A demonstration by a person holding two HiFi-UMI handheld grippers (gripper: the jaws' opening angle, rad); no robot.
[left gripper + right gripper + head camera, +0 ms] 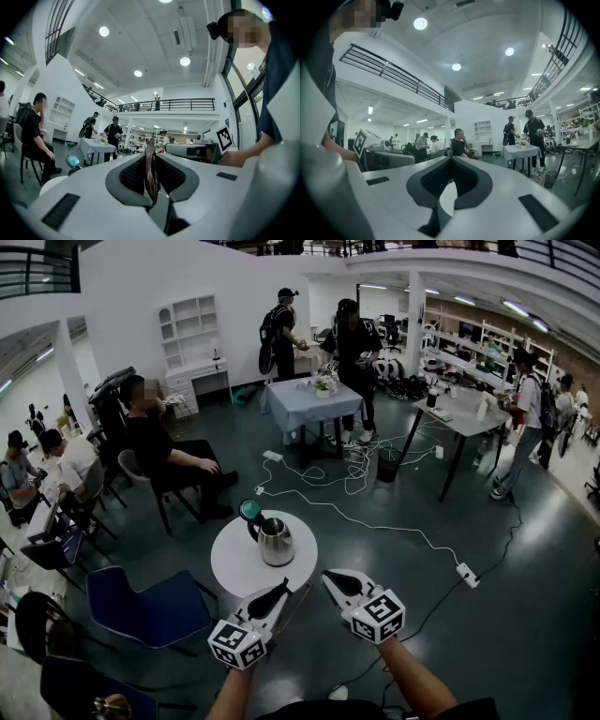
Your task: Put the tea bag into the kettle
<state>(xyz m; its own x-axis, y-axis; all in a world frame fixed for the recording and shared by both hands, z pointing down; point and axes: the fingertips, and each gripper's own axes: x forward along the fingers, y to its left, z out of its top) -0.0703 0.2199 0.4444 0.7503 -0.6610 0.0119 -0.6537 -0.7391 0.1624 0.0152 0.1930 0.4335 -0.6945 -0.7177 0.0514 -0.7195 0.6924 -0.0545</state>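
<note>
Brown, thin tea bag (150,174) sits pinched edge-on in the left hand-held gripper (279,591), too small to make out from the head view. Right hand-held gripper (331,578) is clenched, empty. Steel kettle (275,542) stands apart on the round desk (234,563).

tea bag (150,169): lower part is sitting hidden betw. the pads of the left gripper (151,155); in head view it is reading too small to pick out.
kettle (275,542): interior is lying out of sight in head view; in left gripper view the body is hiding behind the gripper housing, only the teal lid (72,161) showing.
round table (52,183): is showing as an edge sliver only in left gripper view.
forearms (412,679): are running off btm edge of head view.
</note>
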